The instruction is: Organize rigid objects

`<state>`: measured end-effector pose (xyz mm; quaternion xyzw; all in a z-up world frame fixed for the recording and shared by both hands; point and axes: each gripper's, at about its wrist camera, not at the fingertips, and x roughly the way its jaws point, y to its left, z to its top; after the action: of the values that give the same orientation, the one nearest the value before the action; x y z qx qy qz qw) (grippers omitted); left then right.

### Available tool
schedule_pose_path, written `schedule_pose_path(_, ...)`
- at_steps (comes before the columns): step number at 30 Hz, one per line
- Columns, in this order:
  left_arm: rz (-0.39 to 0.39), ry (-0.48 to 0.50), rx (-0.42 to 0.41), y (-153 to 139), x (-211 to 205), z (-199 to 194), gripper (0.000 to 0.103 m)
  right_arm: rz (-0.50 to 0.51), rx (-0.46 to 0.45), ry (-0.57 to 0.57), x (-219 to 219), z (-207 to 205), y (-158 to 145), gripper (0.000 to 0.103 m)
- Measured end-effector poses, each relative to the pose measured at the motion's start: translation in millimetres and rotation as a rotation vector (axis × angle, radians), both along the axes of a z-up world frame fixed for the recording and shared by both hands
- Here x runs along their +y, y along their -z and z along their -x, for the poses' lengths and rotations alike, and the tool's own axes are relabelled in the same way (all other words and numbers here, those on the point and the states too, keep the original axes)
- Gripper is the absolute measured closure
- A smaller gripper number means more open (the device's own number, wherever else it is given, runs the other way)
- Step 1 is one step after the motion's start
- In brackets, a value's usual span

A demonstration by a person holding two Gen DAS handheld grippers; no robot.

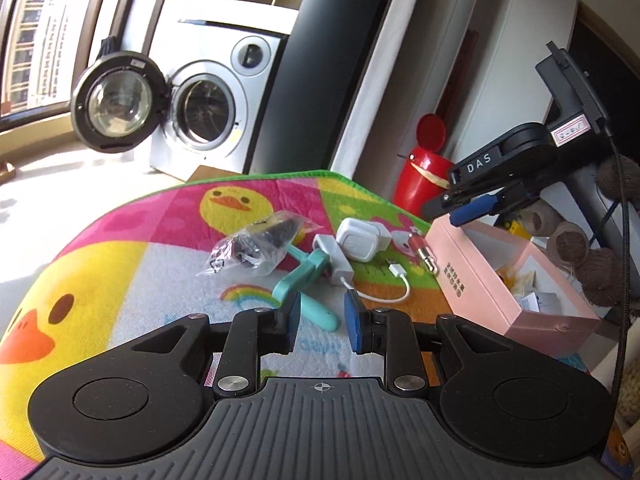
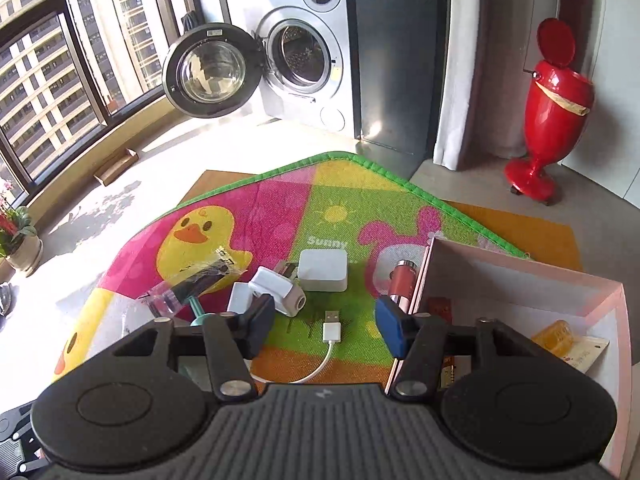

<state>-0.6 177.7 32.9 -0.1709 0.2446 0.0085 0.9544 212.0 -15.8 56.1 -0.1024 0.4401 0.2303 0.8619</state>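
Right wrist view: your right gripper (image 2: 324,330) jaws gape empty, lower centre, above the white cable (image 2: 330,334); left gripper (image 1: 322,322) jaws narrow, empty.

Covering the support: a bright play mat (image 2: 304,200) with green edging, printed with yellow ducks, a pink rabbit and a rainbow. Peeking out beneath it at the far corner: a brown surface (image 2: 208,180). Lying directly on the mat: a clear plastic bag (image 1: 256,246) with dark contents, a teal handled tool (image 1: 308,284) just beside it, a white square charger (image 2: 323,270), a white adapter (image 2: 276,290) touching the charger, a white USB cable (image 2: 331,338), a pink-red cylinder (image 2: 402,284) against the box. Sitting at the mat's right: an open pink box (image 1: 472,280).
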Motion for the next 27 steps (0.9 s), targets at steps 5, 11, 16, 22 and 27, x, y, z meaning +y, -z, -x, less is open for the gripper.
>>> schedule_pose_path(5, 0.112, 0.033, -0.051, 15.8, 9.8, -6.2, 0.076, 0.255, -0.061, 0.041, 33.0, -53.1, 29.1, 0.083)
schedule_pose_path(11, 0.179, 0.045, -0.051, 21.9, 20.2, -4.8, 0.076, 0.510, -0.063, 0.033, 64.3, -86.2, 70.0, 0.099)
schedule_pose_path(16, 0.202, 0.054, -0.050, 22.6, 23.8, -2.5, 0.076, 0.577, -0.057, -0.037, 70.4, -69.3, 76.2, 0.099)
schedule_pose_path(22, 0.210, 0.077, -0.028, 24.7, 21.0, -5.2, 0.076, 0.477, 0.102, -0.188, 59.8, -5.7, 64.6, 0.099)
schedule_pose_path(27, 0.181, 0.077, -0.011, 25.1, 14.1, -6.6, 0.076, 0.479, 0.010, -0.298, 49.3, 40.2, 52.0, 0.096)
